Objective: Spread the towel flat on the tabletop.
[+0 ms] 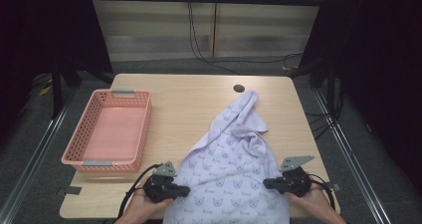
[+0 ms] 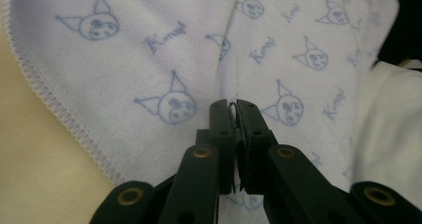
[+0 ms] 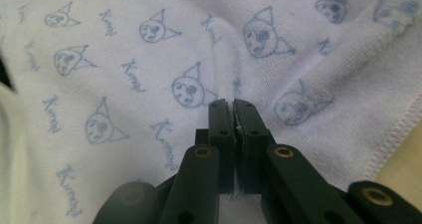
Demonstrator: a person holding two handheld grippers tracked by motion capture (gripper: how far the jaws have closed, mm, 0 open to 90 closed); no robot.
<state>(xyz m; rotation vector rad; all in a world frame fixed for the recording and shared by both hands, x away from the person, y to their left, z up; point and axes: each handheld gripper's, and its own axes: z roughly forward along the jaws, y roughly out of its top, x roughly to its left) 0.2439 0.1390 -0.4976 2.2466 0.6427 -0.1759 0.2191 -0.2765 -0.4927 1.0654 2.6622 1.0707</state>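
1. My left fingers (image 2: 234,106) and right fingers (image 3: 232,104) are each clamped on a thin pinch of the towel (image 1: 234,154), which lies on the near right of the table (image 1: 189,104).
2. Such thin pinches could slip if I lift fast.
3. The far corner may drag and bunch.

Each gripper (image 1: 185,189) was black with brass-coloured screws at its joints. A grey three-cornered plate (image 1: 296,163) topped each, and black cables (image 1: 133,184) trailed behind.
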